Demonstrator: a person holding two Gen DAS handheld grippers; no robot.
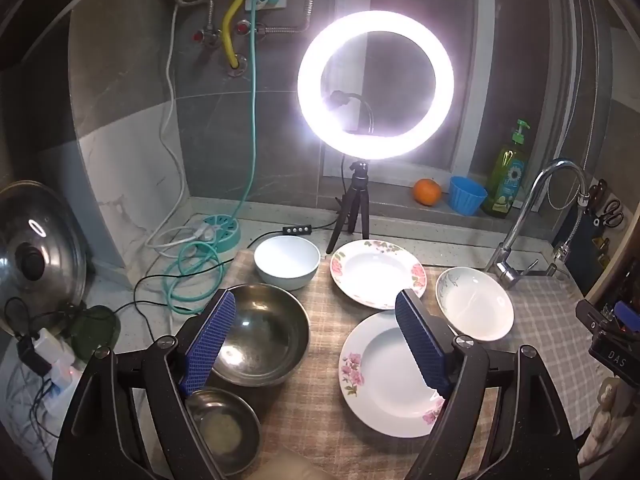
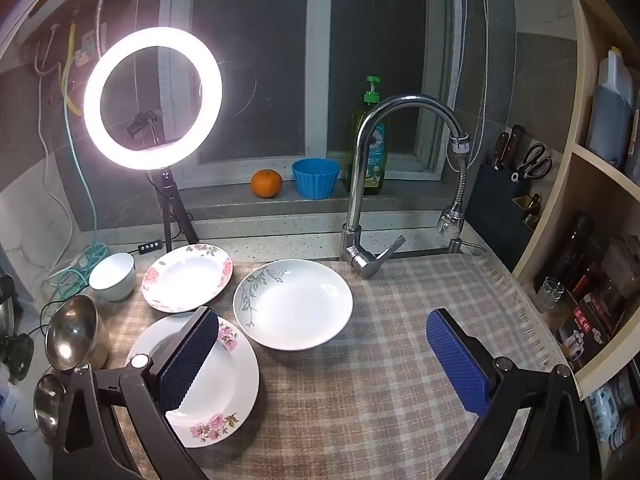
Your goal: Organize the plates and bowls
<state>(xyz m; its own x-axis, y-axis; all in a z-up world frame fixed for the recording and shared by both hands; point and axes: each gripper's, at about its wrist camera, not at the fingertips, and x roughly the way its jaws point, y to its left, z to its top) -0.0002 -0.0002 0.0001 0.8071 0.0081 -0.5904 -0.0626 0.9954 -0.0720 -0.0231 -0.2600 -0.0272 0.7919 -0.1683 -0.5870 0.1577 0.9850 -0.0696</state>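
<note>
On checked cloth (image 2: 380, 360), plates and bowls beneath two wide-open, empty claws.

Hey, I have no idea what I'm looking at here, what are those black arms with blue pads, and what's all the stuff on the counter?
Those are two-fingered tools that a person holds, one per hand; each carries a camera looking along its fingers. One picture comes from the left hand-held gripper, the other from the right hand-held gripper. Both stand open and hold nothing. On the checked cloth lie two pink-flowered plates, a green-leaf dish, a white bowl and two steel bowls. Behind stand a ring light and a tap.
</note>
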